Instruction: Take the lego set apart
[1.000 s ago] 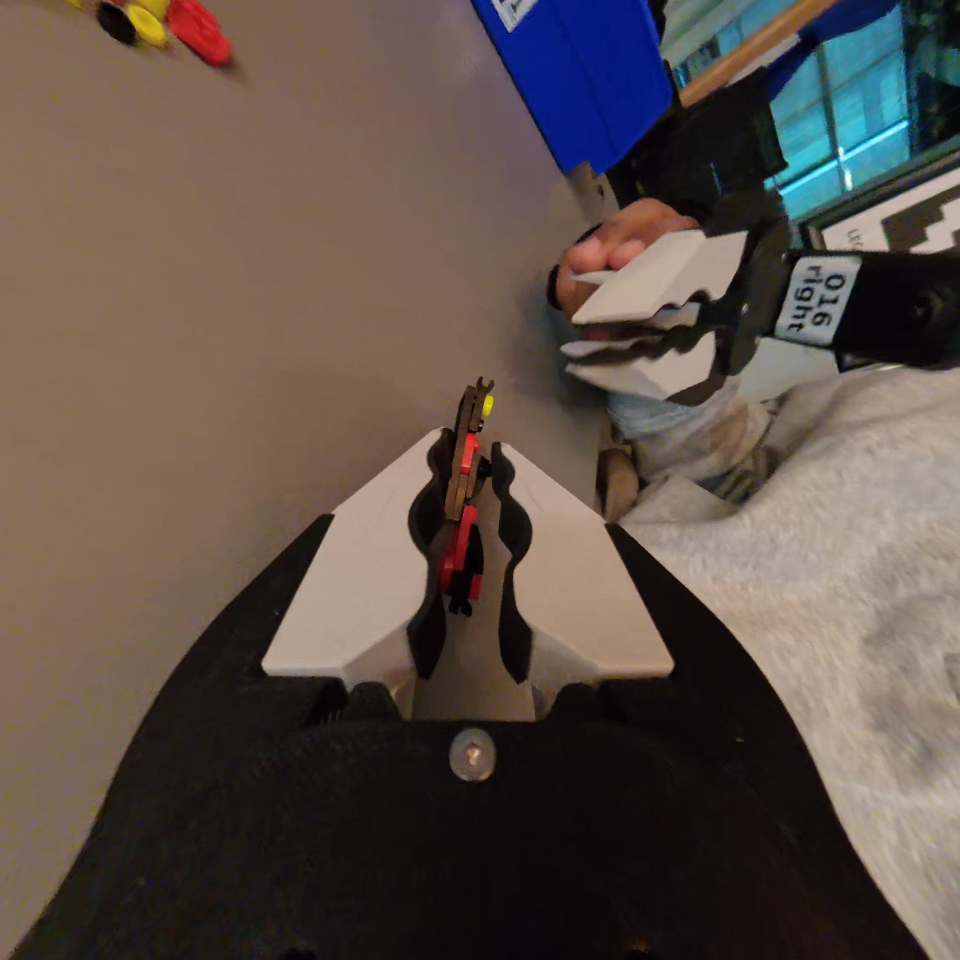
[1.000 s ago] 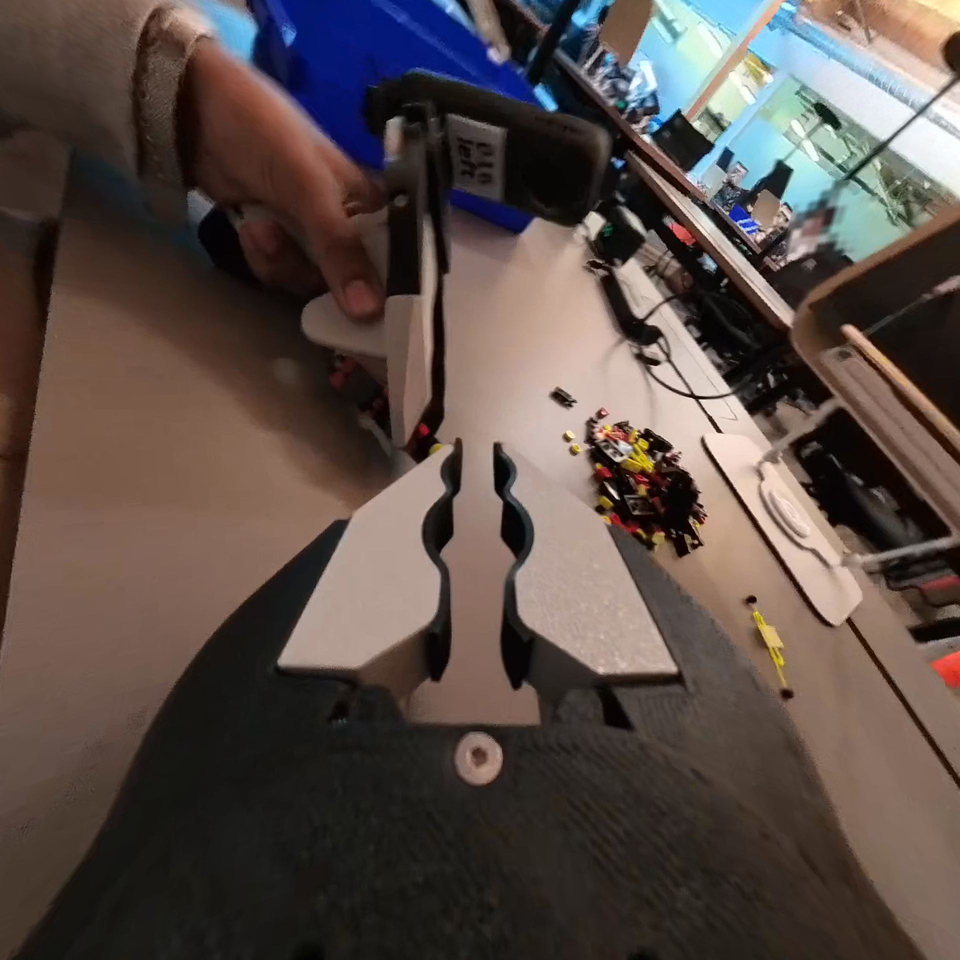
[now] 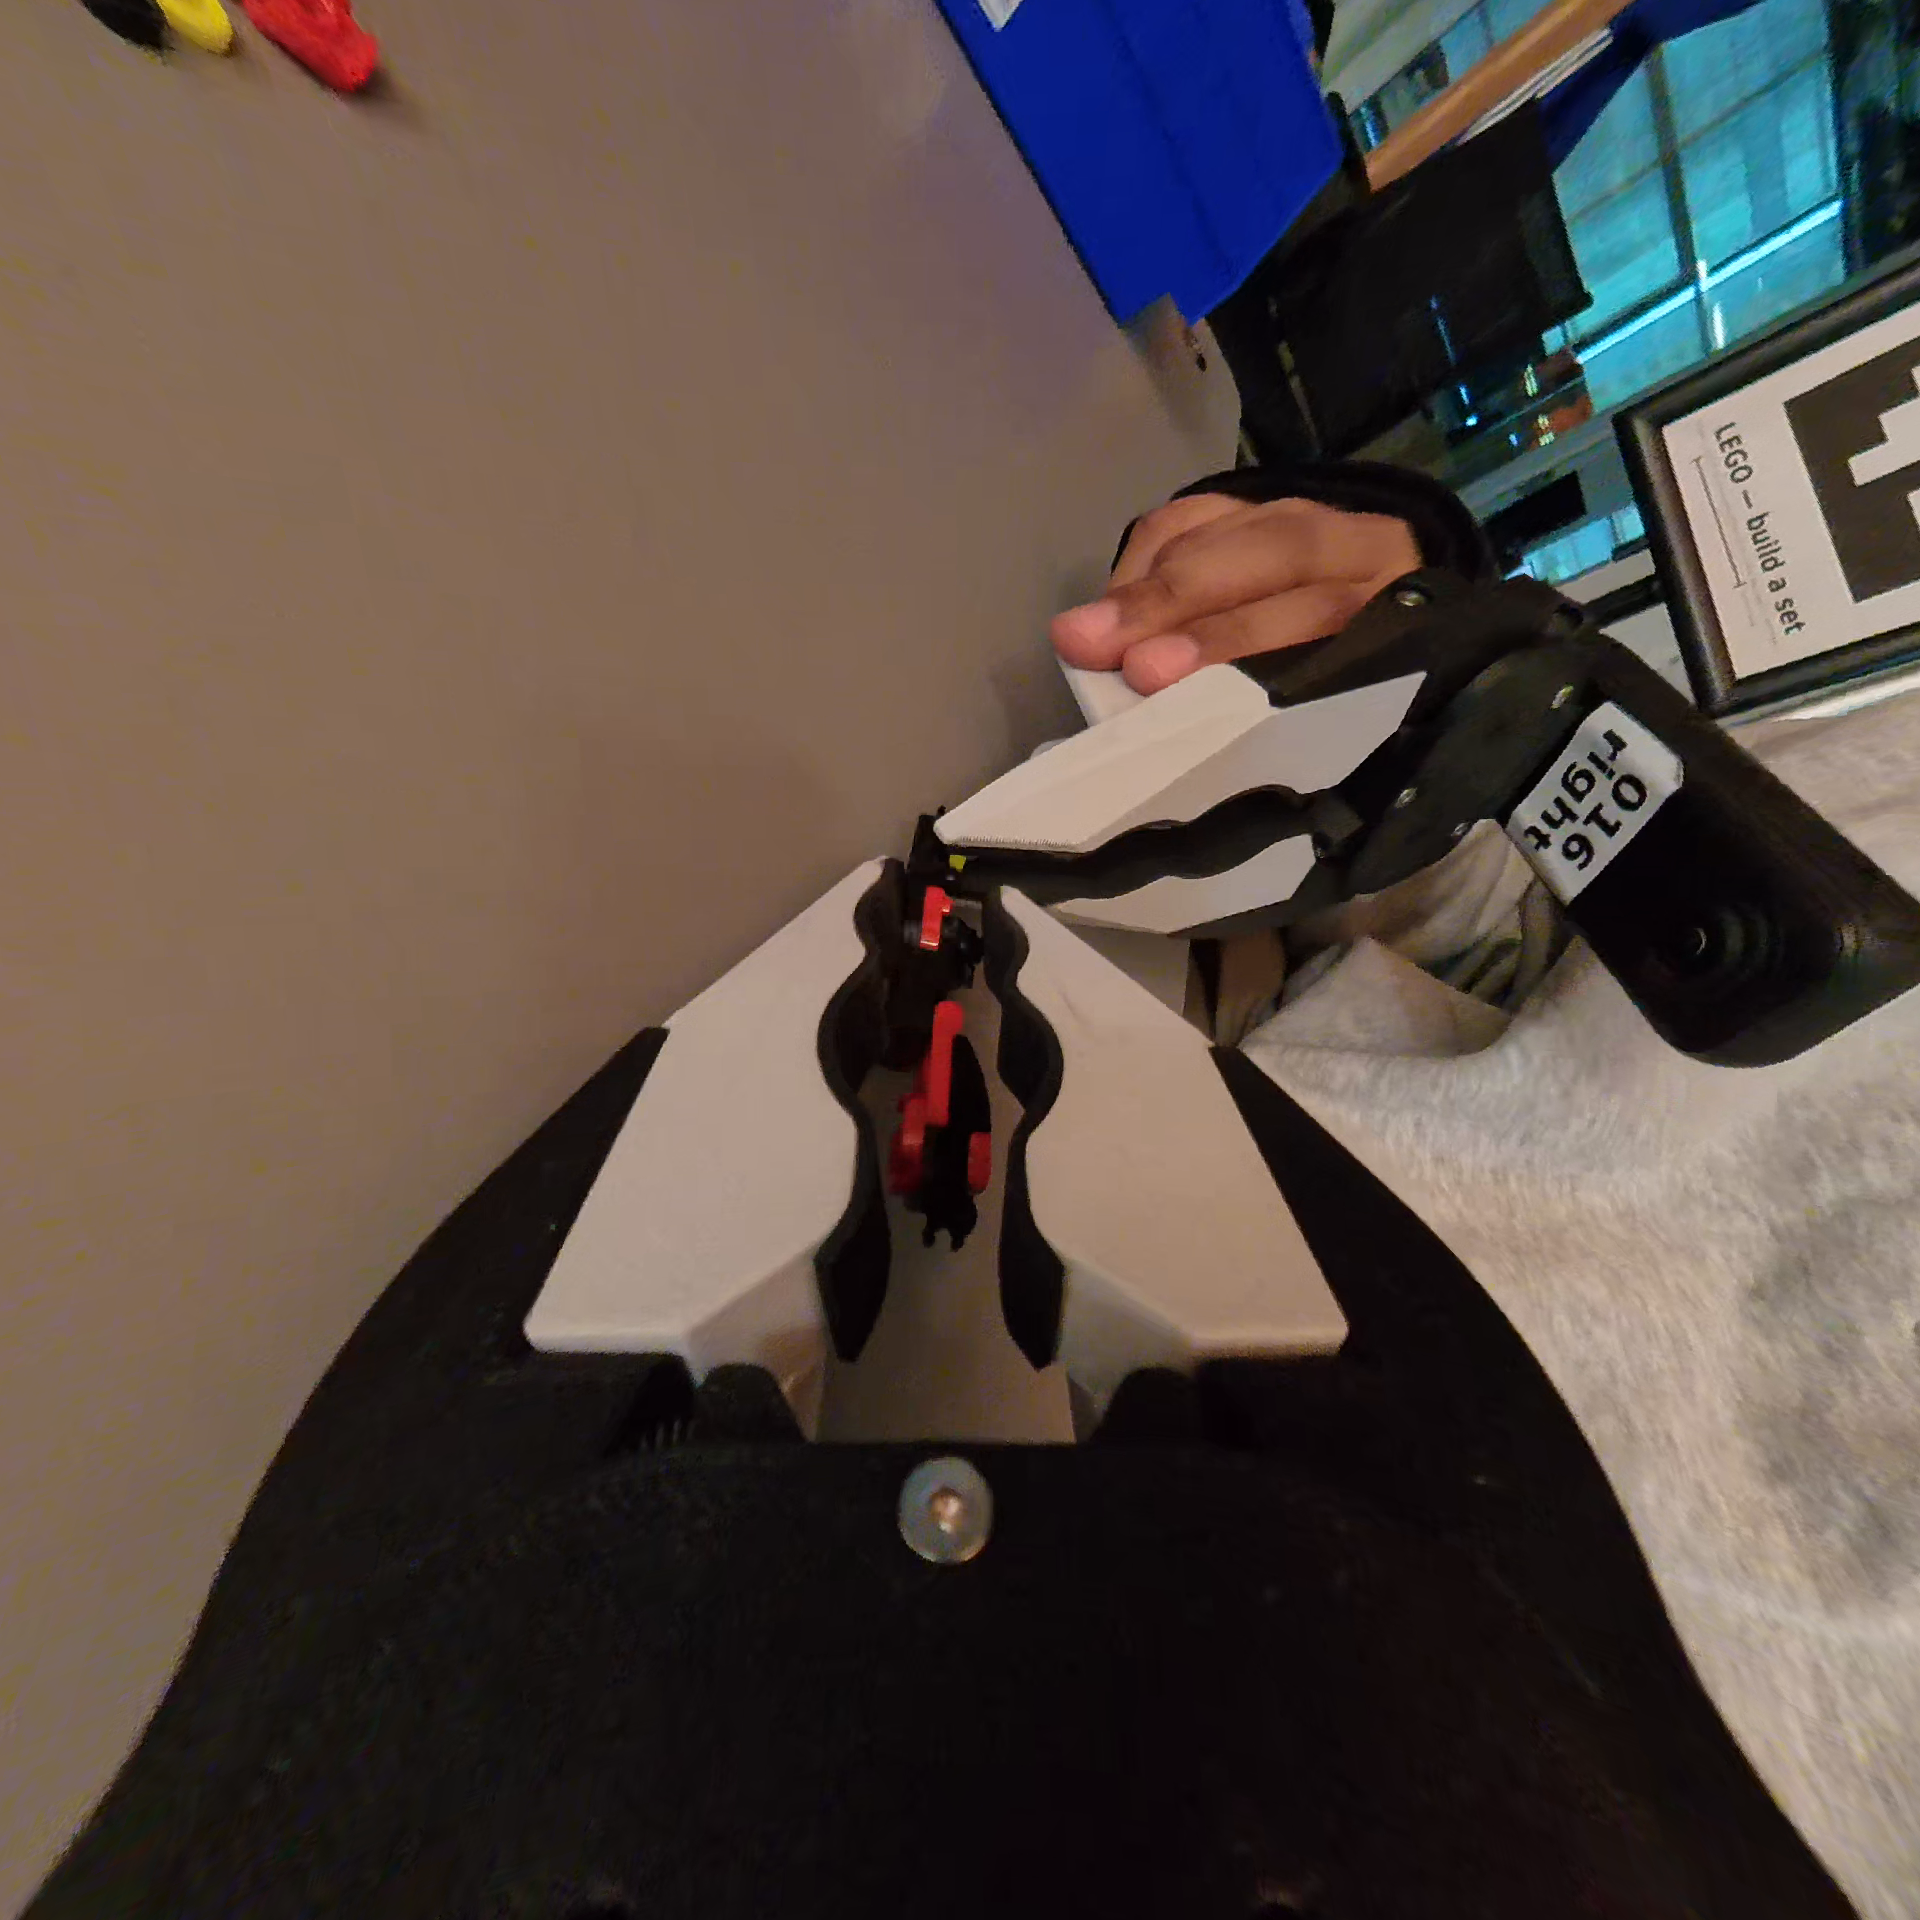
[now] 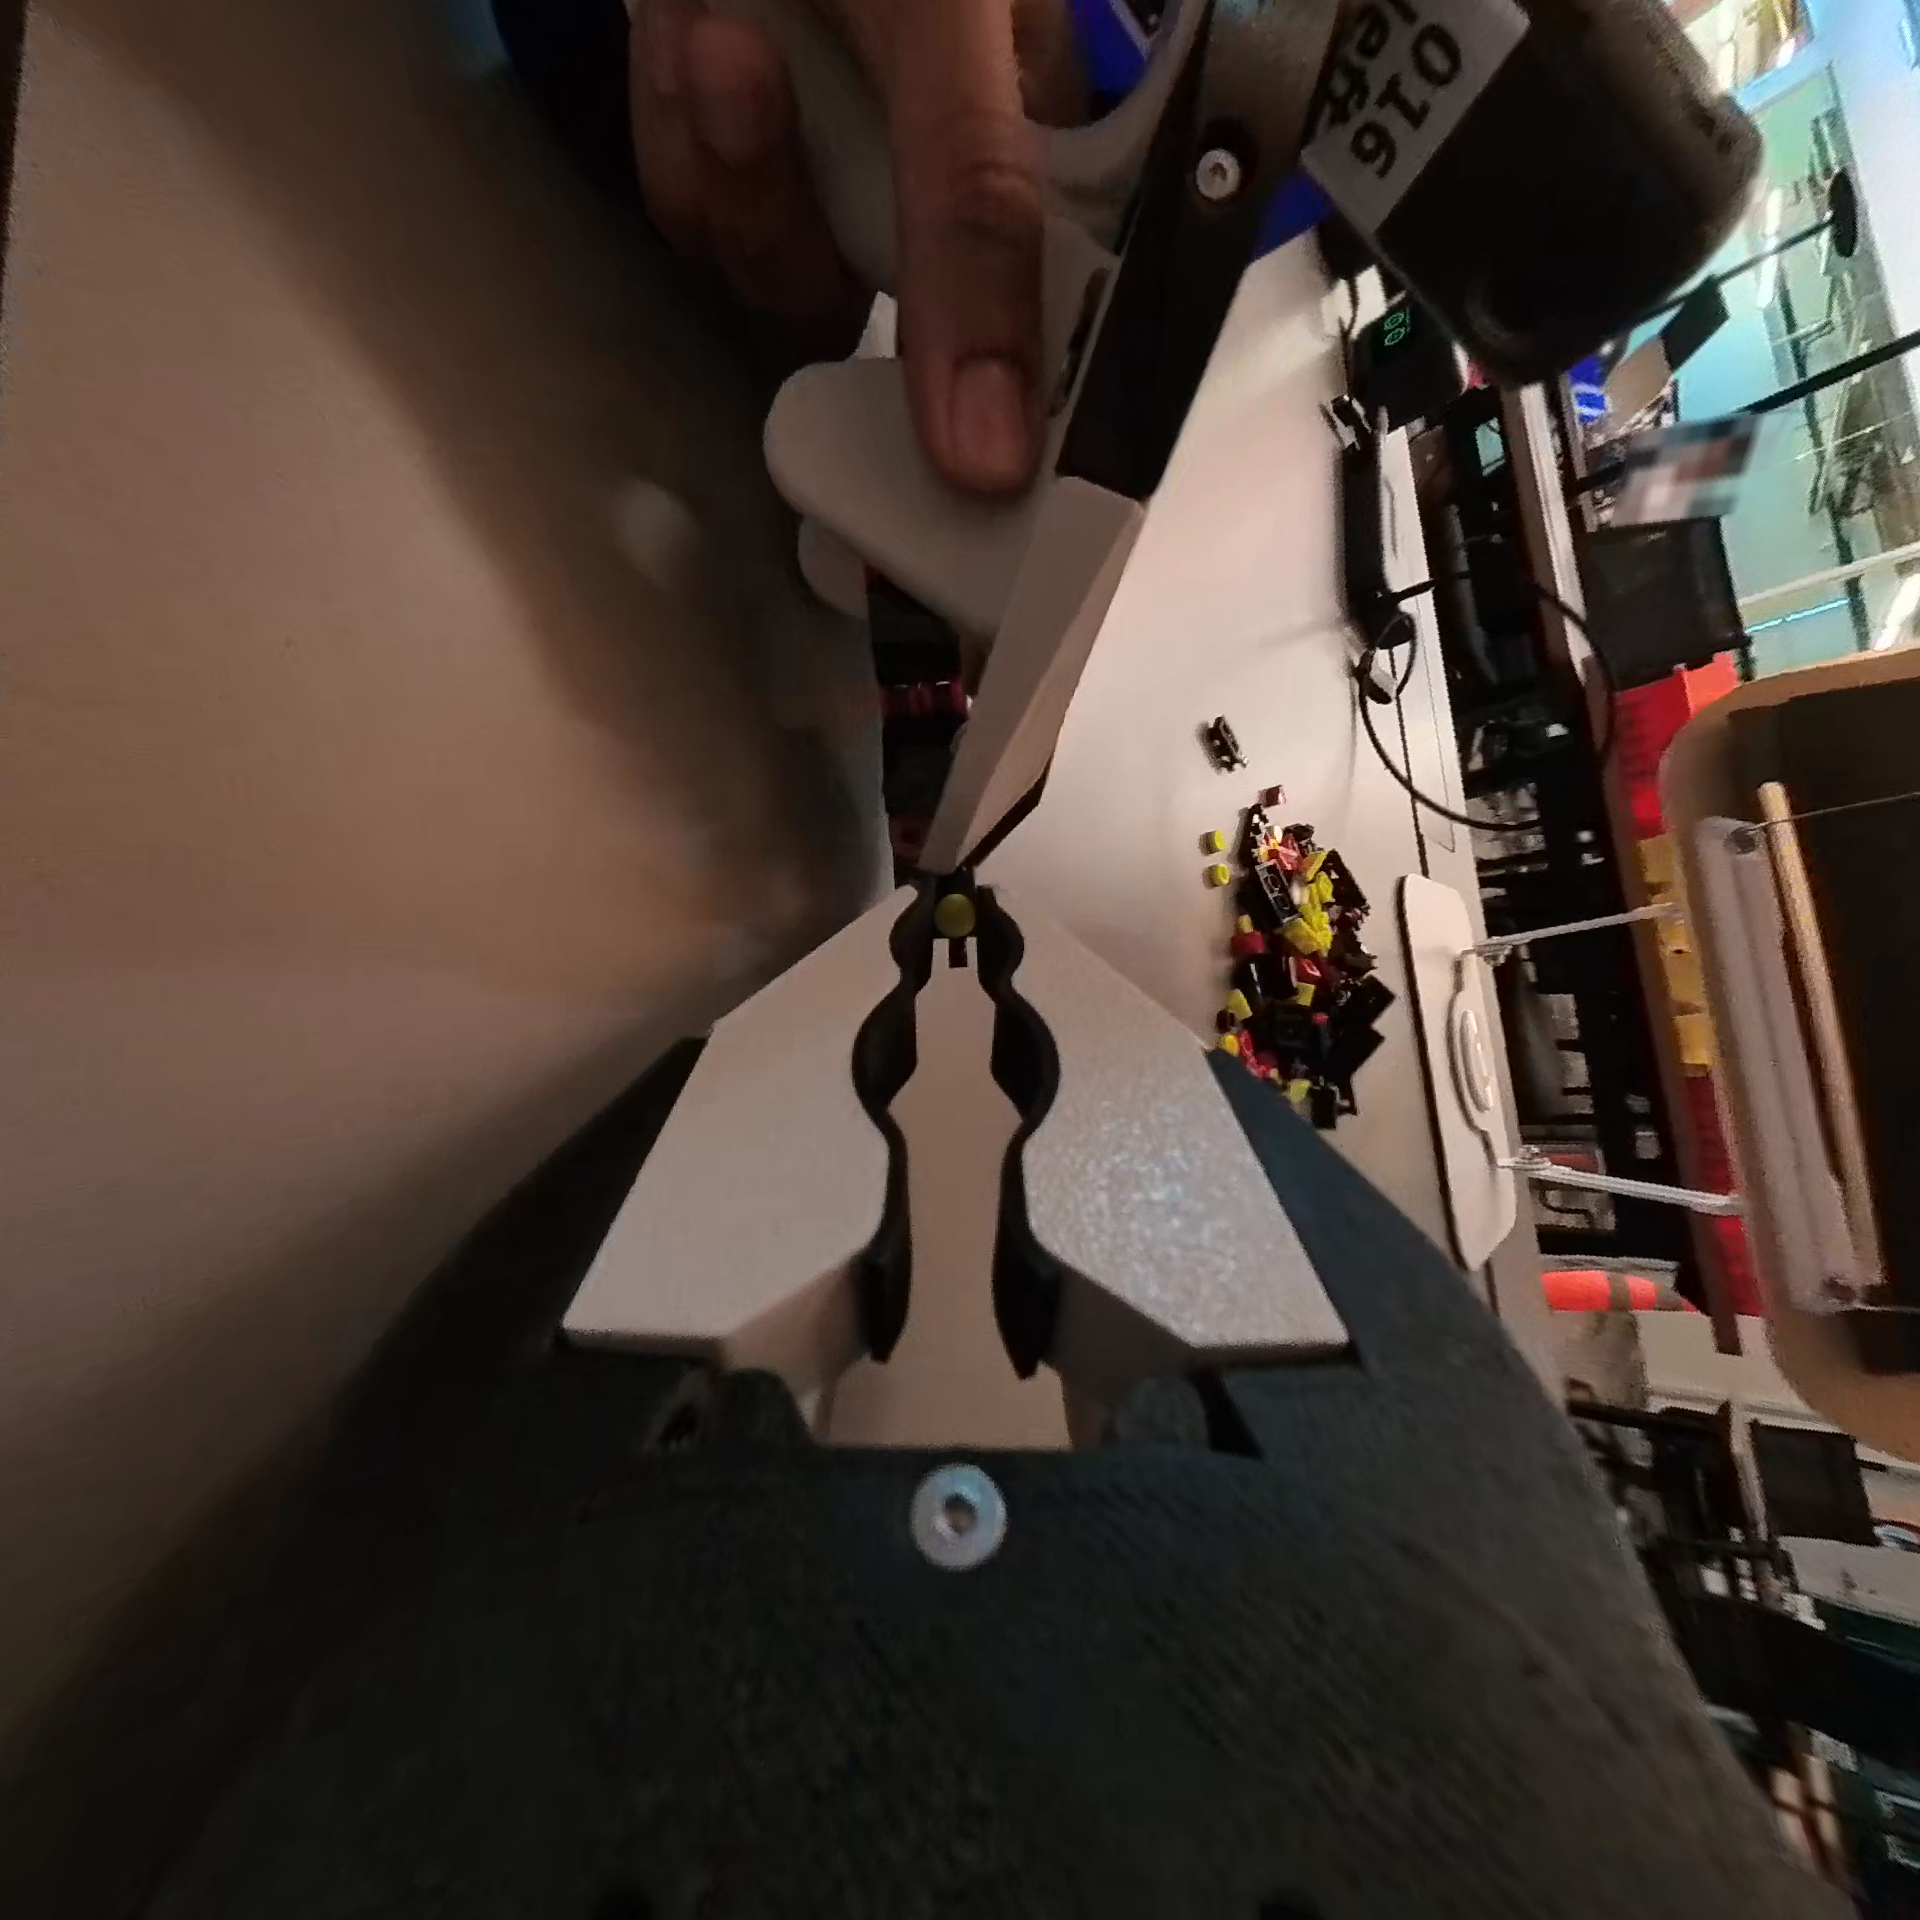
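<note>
My left gripper [image 3: 940, 883] is shut on a small black and red lego assembly [image 3: 935, 1091], which stands upright between its fingers. My right gripper [image 3: 971, 857] comes in from the right and meets the top end of the assembly. In the right wrist view my right gripper [image 4: 954, 906] is shut on a round yellow piece [image 4: 954, 912] at that top end. The left gripper [image 4: 940, 847] points down onto it from above, held by a hand [image 4: 966, 343]. Most of the assembly is hidden behind the left gripper's fingers in this view.
A pile of loose black, yellow and red pieces [image 4: 1299, 997] lies on the grey table [image 3: 468, 623] to the right, with a white pad [image 4: 1455, 1091] and cables [image 4: 1382, 623] beyond. A blue bin [image 3: 1143, 135], a framed sign [image 3: 1808, 520] and a few loose pieces [image 3: 312, 31] show too. Both grippers' tips are close together, under 4 cm apart.
My right gripper, apart and empty before, has moved up to the left gripper and shut on the yellow piece atop the assembly. The left gripper still holds the assembly.
</note>
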A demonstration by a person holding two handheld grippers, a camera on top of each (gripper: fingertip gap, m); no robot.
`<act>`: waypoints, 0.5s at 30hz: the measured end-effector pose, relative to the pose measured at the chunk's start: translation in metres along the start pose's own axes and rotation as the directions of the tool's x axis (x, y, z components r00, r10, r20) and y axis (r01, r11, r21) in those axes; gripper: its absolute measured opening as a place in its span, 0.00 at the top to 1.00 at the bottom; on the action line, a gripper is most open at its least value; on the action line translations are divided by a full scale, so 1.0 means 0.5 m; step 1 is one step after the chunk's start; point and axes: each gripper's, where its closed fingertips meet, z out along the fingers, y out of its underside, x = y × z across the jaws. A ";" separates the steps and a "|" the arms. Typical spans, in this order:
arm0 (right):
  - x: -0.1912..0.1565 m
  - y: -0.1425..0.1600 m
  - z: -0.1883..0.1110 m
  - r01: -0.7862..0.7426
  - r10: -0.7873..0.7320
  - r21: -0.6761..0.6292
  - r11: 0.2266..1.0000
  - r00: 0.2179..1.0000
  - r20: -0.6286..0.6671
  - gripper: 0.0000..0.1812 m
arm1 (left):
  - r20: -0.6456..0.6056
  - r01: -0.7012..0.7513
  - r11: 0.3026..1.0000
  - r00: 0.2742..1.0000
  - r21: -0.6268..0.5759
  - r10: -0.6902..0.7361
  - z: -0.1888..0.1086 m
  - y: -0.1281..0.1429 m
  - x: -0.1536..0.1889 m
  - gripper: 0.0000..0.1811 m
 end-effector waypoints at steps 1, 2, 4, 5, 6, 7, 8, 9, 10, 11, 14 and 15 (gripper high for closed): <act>0.001 0.000 -0.001 -0.022 0.022 0.003 1.000 1.000 0.008 0.97 | 0.001 -0.005 1.000 1.000 0.003 0.005 0.000 -0.001 0.001 0.93; 0.002 0.000 -0.002 -0.049 0.049 0.009 0.999 0.999 0.019 0.97 | -0.001 -0.007 1.000 1.000 0.007 0.007 0.001 -0.003 0.002 0.92; 0.008 0.002 -0.006 -0.105 0.104 0.019 0.994 0.994 0.031 0.97 | -0.008 0.009 0.999 1.000 0.043 -0.008 0.001 -0.014 0.003 0.93; 0.011 0.003 -0.008 -0.120 0.119 0.023 0.993 0.992 0.035 0.97 | -0.003 0.027 0.998 1.000 0.049 -0.027 0.002 -0.016 0.000 0.93; 0.014 -0.003 -0.013 -0.136 0.134 0.046 0.990 0.990 0.039 0.97 | 0.063 0.038 0.998 0.997 0.058 -0.042 0.001 -0.019 -0.020 0.93; 0.020 -0.026 -0.024 -0.171 0.167 0.111 0.979 0.985 0.047 0.97 | 0.129 0.029 0.995 0.991 0.091 -0.041 -0.009 -0.030 -0.040 0.93; 0.033 -0.049 -0.036 -0.218 0.214 0.172 0.961 0.976 0.043 0.97 | 0.154 0.016 0.995 0.988 0.101 -0.031 -0.020 -0.037 -0.051 0.93; 0.048 -0.059 -0.045 -0.232 0.233 0.192 0.954 0.972 0.020 0.98 | 0.142 0.021 0.995 0.989 0.093 -0.034 -0.026 -0.036 -0.054 0.93; 0.057 -0.055 -0.047 -0.223 0.227 0.176 0.959 0.974 0.000 0.97 | 0.129 0.035 0.995 0.991 0.096 -0.047 -0.032 -0.035 -0.055 0.93; 0.058 -0.045 -0.046 -0.226 0.229 0.156 0.962 0.973 -0.005 0.97 | 0.127 0.036 0.994 0.991 0.100 -0.049 -0.035 -0.035 -0.056 0.93; 0.059 -0.022 -0.038 -0.326 0.326 0.169 0.930 0.945 0.029 0.97 | 0.139 0.019 0.996 0.990 0.093 -0.031 -0.034 -0.032 -0.054 0.93; 0.065 -0.019 -0.039 -0.360 0.360 0.181 0.915 0.932 0.033 0.97 | 0.136 0.013 0.996 0.990 0.089 -0.025 -0.033 -0.032 -0.053 0.93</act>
